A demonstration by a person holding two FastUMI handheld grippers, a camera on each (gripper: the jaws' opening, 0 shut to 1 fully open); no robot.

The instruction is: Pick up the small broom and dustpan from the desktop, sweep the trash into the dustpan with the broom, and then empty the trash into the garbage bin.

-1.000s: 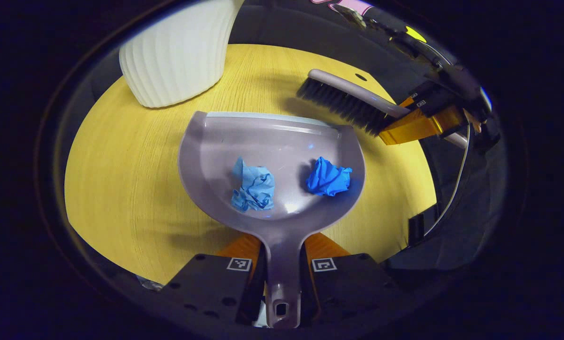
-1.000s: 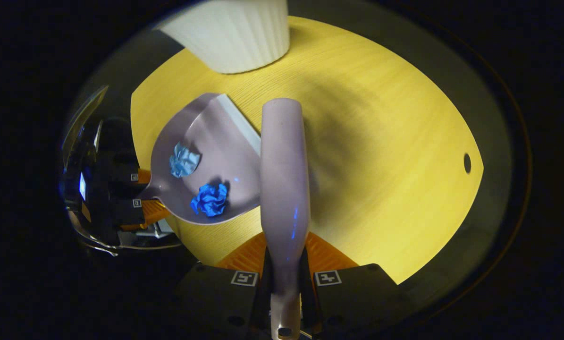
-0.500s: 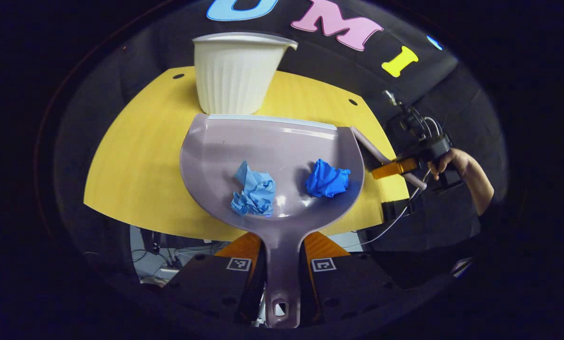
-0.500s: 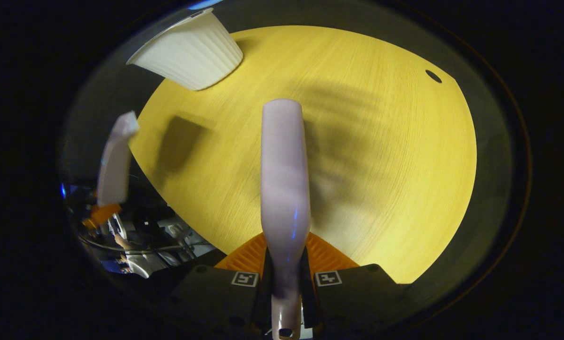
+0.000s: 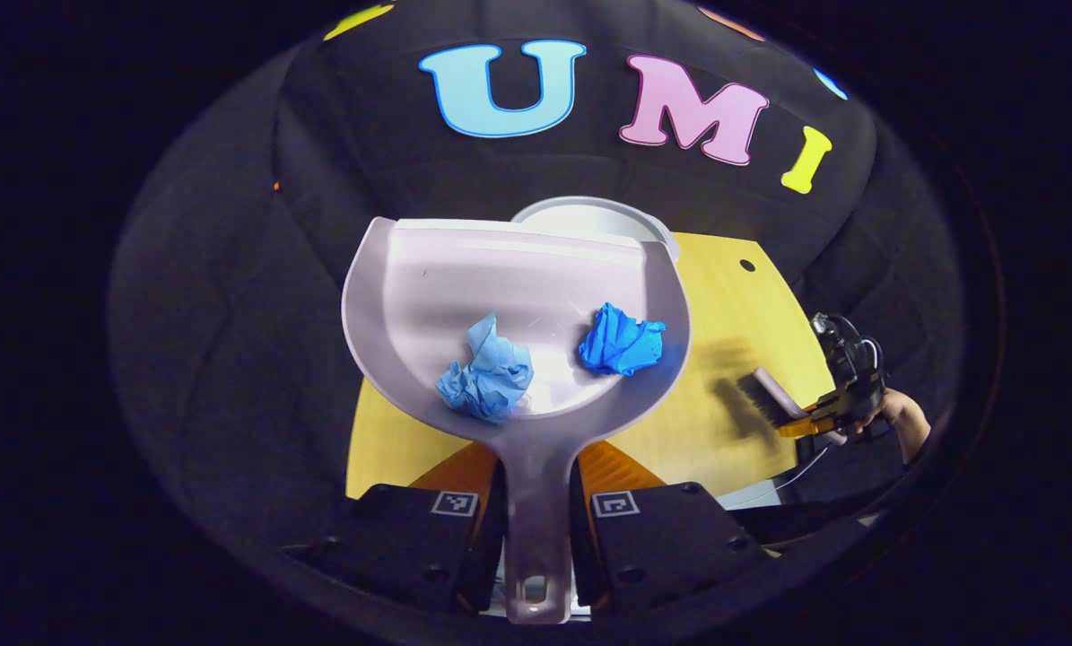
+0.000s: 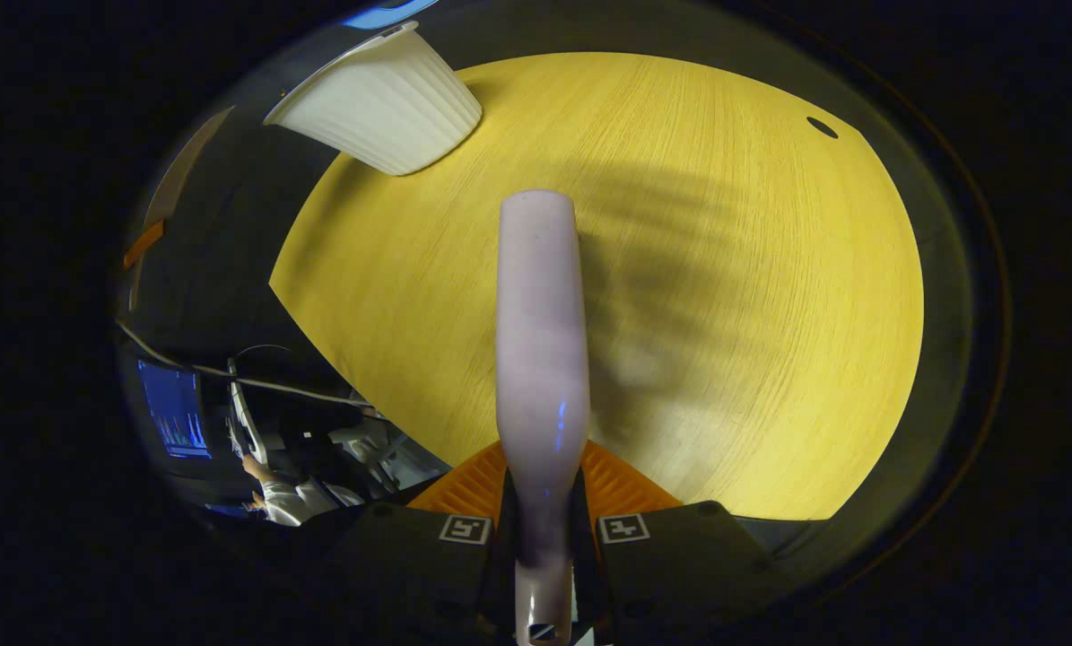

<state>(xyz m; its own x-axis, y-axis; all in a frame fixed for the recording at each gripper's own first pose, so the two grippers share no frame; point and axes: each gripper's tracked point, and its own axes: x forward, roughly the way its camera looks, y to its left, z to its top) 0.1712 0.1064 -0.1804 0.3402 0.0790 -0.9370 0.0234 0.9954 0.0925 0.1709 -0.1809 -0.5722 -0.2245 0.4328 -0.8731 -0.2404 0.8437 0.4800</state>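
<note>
In the left gripper view, the left gripper [image 5: 536, 502] has its jaws closed on the handle of the grey plastic dustpan [image 5: 513, 305], one finger pressing on each side; the handle's end is cut off at the bottom edge. The pan is held in the air above the yellow wood-grain worktop [image 5: 715, 395], with a pale blue crumpled paper ball [image 5: 486, 372] and a darker blue crumpled paper ball [image 5: 621, 341] lying apart in its bowl. Beyond the pan's front lip, the rim of the white ribbed garbage bin [image 5: 594, 215] peeks out; the pan hides the rest of it.

Far to the right, small and hard to make out, a hand [image 5: 899, 414] holds the right gripper [image 5: 809, 422] with the bristled head of the small grey broom [image 5: 769, 399] over the worktop.

In the right gripper view, the right gripper [image 6: 543, 529] has its jaws clamped on the broom [image 6: 540, 332], whose back runs up the middle, bristles hidden beneath. The bin [image 6: 383, 99] stands at the worktop's [image 6: 769, 296] far left edge, its top cut off.
</note>
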